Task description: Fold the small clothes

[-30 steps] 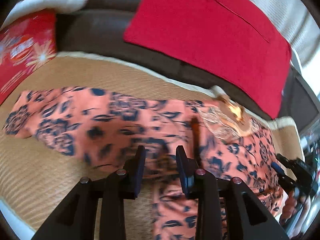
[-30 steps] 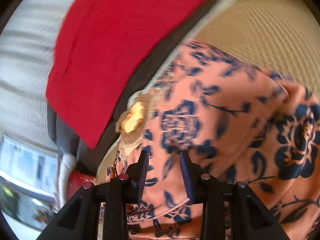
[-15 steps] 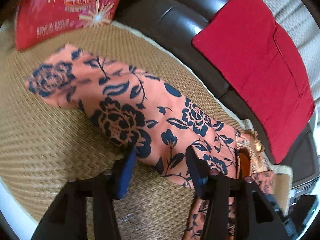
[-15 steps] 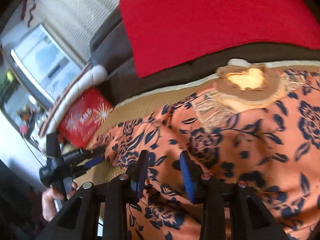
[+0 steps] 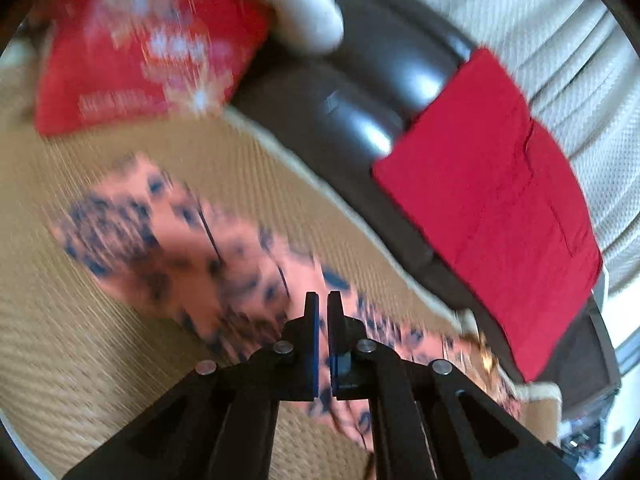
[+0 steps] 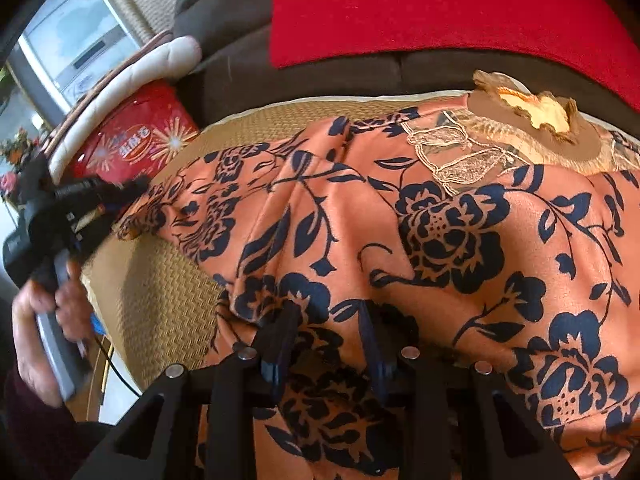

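An orange garment with dark blue flowers lies spread on a woven straw mat, its brown lace-trimmed collar toward the sofa. My right gripper stands open, its fingers pressed into the cloth near the garment's side with a ridge of fabric between them. In the left wrist view the garment's sleeve is blurred; my left gripper has its jaws closed to a thin slit over it. The right wrist view shows that left gripper at the sleeve's end, pinching the cloth, held by a person's hand.
A dark sofa back borders the mat's far edge, with a red cloth draped over it. A red printed bag and a white roll lie past the sleeve's end. A window is at the far left.
The left gripper's jaws closed from wide apart to a slit at the sleeve. Both views rolled and swung; the right gripper settled lower on the garment's side, jaws unchanged.
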The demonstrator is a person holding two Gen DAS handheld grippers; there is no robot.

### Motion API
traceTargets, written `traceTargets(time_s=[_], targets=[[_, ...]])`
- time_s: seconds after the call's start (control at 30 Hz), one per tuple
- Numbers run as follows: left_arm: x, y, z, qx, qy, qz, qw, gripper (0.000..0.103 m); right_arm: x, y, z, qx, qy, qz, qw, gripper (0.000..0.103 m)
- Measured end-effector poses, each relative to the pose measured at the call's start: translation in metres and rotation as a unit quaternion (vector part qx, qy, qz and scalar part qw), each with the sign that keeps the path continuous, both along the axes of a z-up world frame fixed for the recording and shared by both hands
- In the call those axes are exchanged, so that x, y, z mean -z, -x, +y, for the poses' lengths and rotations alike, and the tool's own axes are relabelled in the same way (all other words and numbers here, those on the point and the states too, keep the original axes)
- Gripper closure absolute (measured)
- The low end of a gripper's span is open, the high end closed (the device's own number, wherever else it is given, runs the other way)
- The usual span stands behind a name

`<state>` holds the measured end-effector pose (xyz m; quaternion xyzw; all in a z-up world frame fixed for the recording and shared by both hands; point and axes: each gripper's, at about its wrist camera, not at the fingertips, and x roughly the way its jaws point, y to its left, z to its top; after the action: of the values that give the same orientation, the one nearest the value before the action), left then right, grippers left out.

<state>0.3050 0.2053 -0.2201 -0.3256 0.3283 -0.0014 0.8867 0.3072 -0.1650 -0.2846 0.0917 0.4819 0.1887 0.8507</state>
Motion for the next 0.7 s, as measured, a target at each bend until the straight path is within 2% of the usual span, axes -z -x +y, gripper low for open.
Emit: traceTargets(time_s=[0.07, 0.13, 0.2, 0.23, 0.27, 0.3, 0.37, 0.4, 0.43, 0.53, 0.6, 0.7], targets=[[-0.003, 0.003, 0.008, -0.007, -0.005, 0.014, 0.9999, 0.1, -0.004, 0.001, -0.002, 0.001, 0.001, -0.008, 1.0, 0.067], [0.009, 0.004, 0.011, 0.016, 0.041, 0.046, 0.998, 0.1, -0.019, 0.006, -0.004, 0.01, -0.006, -0.046, 0.999, 0.067], [0.024, 0.003, 0.012, 0.026, 0.089, 0.084, 0.9921, 0.097, -0.03, 0.008, -0.002, 0.007, -0.004, -0.079, 0.997, 0.067], [0.029, 0.002, 0.011, 0.029, 0.097, 0.097, 0.9901, 0.089, -0.032, 0.009, 0.0, 0.004, -0.004, -0.086, 0.996, 0.067], [0.033, 0.0, 0.009, 0.029, 0.101, 0.104, 0.9891, 0.078, -0.03, 0.007, 0.003, 0.001, -0.004, -0.081, 0.997, 0.067], [0.035, -0.001, 0.008, 0.028, 0.102, 0.109, 0.9884, 0.071, -0.026, 0.006, 0.006, -0.002, 0.0, -0.072, 0.997, 0.067], [0.037, -0.003, 0.008, 0.032, 0.111, 0.115, 0.9867, 0.043, -0.011, 0.002, 0.015, -0.001, 0.017, -0.043, 0.999, 0.067], [0.038, -0.005, 0.007, 0.036, 0.119, 0.11, 0.9861, 0.04, -0.003, -0.001, 0.021, -0.001, 0.024, -0.028, 0.999, 0.067], [0.037, -0.007, 0.005, 0.036, 0.12, 0.107, 0.9863, 0.039, 0.003, -0.003, 0.024, -0.001, 0.031, -0.016, 0.999, 0.067], [0.037, -0.017, 0.012, 0.029, 0.127, 0.094, 0.987, 0.039, 0.002, -0.001, 0.025, -0.004, 0.03, -0.021, 0.999, 0.067], [0.041, -0.024, 0.026, 0.009, 0.152, 0.086, 0.9846, 0.039, 0.005, 0.0, 0.021, 0.0, 0.016, -0.015, 1.0, 0.067], [0.048, -0.019, 0.043, -0.016, 0.199, 0.093, 0.9754, 0.044, 0.007, 0.0, 0.012, 0.003, -0.003, -0.009, 1.0, 0.068]])
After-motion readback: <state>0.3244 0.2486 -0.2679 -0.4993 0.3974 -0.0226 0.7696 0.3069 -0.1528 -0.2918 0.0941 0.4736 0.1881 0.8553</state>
